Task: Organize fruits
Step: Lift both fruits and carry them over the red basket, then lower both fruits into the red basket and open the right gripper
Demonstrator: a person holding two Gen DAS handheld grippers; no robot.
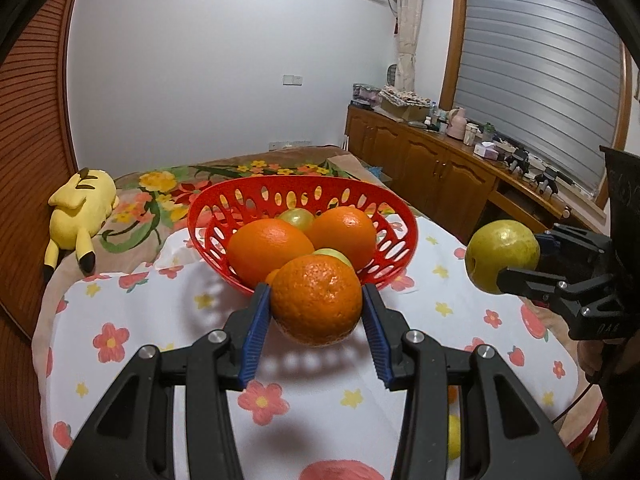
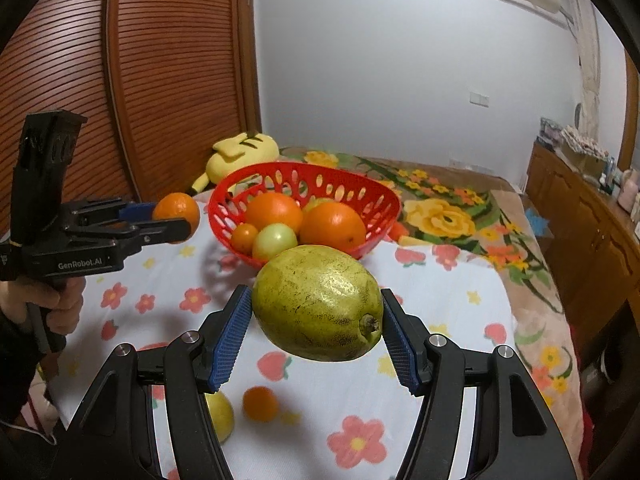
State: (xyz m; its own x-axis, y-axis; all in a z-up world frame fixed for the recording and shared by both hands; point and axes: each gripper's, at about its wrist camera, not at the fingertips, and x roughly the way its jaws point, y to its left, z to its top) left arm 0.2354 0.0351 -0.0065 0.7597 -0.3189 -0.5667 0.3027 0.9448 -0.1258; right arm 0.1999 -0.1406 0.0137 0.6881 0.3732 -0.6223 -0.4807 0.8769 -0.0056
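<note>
Both tongs loaded, held clear above the flower-print cloth (image 1: 320, 412). Left gripper (image 1: 316, 304) pinches a dimpled, glossy orange (image 1: 316, 300) between ribbed blue pads (image 1: 254, 336), just short of the red basket (image 1: 208, 208) at 12 o'clock. Right gripper (image 2: 318, 308) pinches a yellow-green pear (image 2: 316, 300), speckled brown, its dark stem end turned toward 5 o'clock. Basket is hard glossy plastic, oval holes in its wall; it holds two large oranges, a small one and pale green round fruits, partly hidden behind each other. Loose on the cloth: a small orange fruit (image 2: 261, 403) and a yellow fruit (image 2: 220, 416), half covered by a finger. Yellow plush toy (image 1: 80, 212) lies at 10 o'clock.
</note>
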